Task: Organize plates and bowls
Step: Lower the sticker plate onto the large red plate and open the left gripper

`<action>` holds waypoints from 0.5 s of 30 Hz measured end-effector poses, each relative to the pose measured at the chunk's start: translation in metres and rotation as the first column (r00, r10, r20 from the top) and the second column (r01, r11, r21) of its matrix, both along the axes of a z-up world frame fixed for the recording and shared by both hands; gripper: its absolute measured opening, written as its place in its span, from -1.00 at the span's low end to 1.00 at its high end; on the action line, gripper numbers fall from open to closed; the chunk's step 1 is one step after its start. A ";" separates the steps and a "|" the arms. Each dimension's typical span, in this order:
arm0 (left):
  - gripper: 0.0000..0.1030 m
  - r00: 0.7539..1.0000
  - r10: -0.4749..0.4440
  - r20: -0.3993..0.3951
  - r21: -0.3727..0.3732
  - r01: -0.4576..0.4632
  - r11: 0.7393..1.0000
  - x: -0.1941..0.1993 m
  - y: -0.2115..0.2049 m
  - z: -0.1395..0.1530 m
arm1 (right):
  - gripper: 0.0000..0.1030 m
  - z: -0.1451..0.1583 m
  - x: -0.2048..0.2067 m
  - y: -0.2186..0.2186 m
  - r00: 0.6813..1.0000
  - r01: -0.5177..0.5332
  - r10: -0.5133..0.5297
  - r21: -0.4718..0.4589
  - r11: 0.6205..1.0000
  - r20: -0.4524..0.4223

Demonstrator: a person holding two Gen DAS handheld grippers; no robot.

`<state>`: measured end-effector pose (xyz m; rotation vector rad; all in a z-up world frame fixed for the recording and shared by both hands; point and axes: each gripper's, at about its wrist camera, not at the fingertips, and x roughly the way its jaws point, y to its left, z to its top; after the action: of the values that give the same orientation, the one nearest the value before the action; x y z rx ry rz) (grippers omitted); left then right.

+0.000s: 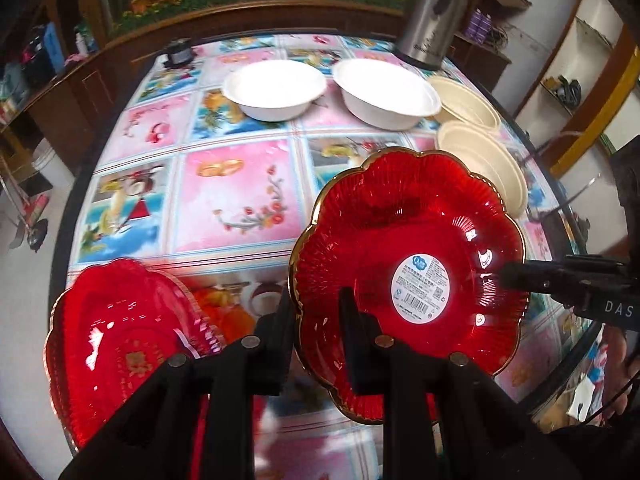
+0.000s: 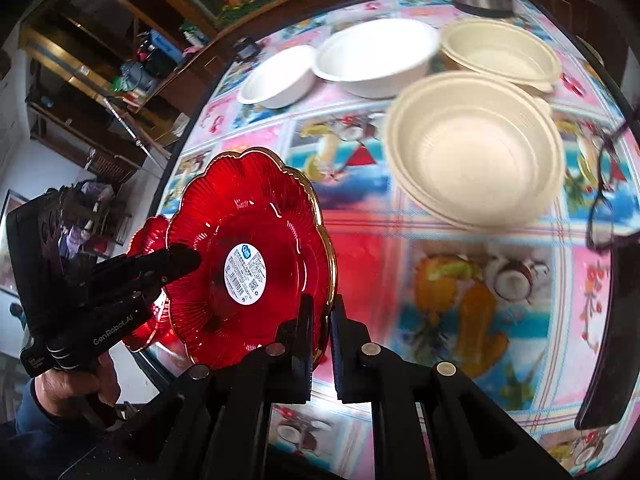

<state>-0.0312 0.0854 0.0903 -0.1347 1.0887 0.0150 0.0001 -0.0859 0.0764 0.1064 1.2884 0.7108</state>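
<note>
A red scalloped plate with a gold rim and a white label is held tilted above the table, its rim between the fingers of both grippers. My left gripper is shut on its near-left rim. My right gripper is shut on its right rim; it enters the left wrist view from the right. The plate also shows in the right wrist view. A second red plate lies at the table's near-left edge. Two white bowls and two cream bowl stacks stand farther back.
The round table has a colourful picture cloth under glass. A steel kettle stands at the far edge, a small dark object at the far left. Eyeglasses and a dark flat object lie at the right.
</note>
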 end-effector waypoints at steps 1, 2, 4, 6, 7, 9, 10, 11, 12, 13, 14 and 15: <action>-0.63 1.000 0.011 0.004 -0.001 -0.011 1.000 -0.003 0.004 0.002 | -0.83 0.002 0.001 0.004 1.000 -0.009 0.009 0.002 1.000 0.002; -0.63 1.000 0.023 0.009 -0.002 -0.023 1.000 -0.005 0.008 0.004 | -0.83 0.004 0.001 0.009 1.000 -0.020 0.020 0.003 1.000 0.004; -0.63 0.999 0.050 0.019 -0.007 -0.050 0.999 -0.011 0.016 0.008 | -0.83 0.008 0.002 0.019 0.999 -0.045 0.045 0.004 0.999 0.013; -0.63 0.997 0.079 0.026 -0.009 -0.079 0.997 -0.017 0.025 0.011 | -0.83 0.014 0.002 0.031 0.997 -0.070 0.070 0.005 0.998 0.025; -0.62 0.995 0.093 0.029 -0.011 -0.092 0.996 -0.020 0.029 0.011 | -0.83 0.016 0.001 0.036 0.996 -0.082 0.082 0.005 0.997 0.032; -0.58 0.992 0.123 0.033 -0.020 -0.122 0.992 -0.026 0.040 0.013 | -0.83 0.020 0.000 0.046 0.993 -0.109 0.109 0.003 0.994 0.045; -0.58 0.990 0.134 0.035 -0.020 -0.134 0.991 -0.029 0.043 0.014 | -0.83 0.021 0.000 0.052 0.991 -0.124 0.123 0.003 0.992 0.049; -0.58 0.988 0.150 0.037 -0.020 -0.150 0.989 -0.033 0.049 0.015 | -0.83 0.023 -0.001 0.060 0.989 -0.141 0.141 0.001 0.990 0.052; -0.58 0.986 0.164 0.037 -0.023 -0.164 0.986 -0.037 0.053 0.015 | -0.83 0.023 -0.002 0.064 0.987 -0.152 0.152 -0.001 0.988 0.055; -0.58 0.983 0.180 0.036 -0.028 -0.179 0.983 -0.041 0.059 0.015 | -0.83 0.024 -0.003 0.071 0.984 -0.166 0.166 -0.003 0.986 0.059; -0.58 0.978 0.204 0.036 -0.036 -0.203 0.979 -0.047 0.068 0.015 | -0.83 0.025 -0.004 0.080 0.981 -0.186 0.186 -0.005 0.983 0.063; -0.58 0.975 0.218 0.035 -0.038 -0.217 0.975 -0.051 0.072 0.015 | -0.83 0.024 -0.005 0.085 0.978 -0.198 0.198 -0.005 0.980 0.062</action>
<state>-0.0822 0.1579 0.1050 -0.2832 1.0309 0.1904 -0.0045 -0.0014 0.1004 -0.0442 1.2492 0.8781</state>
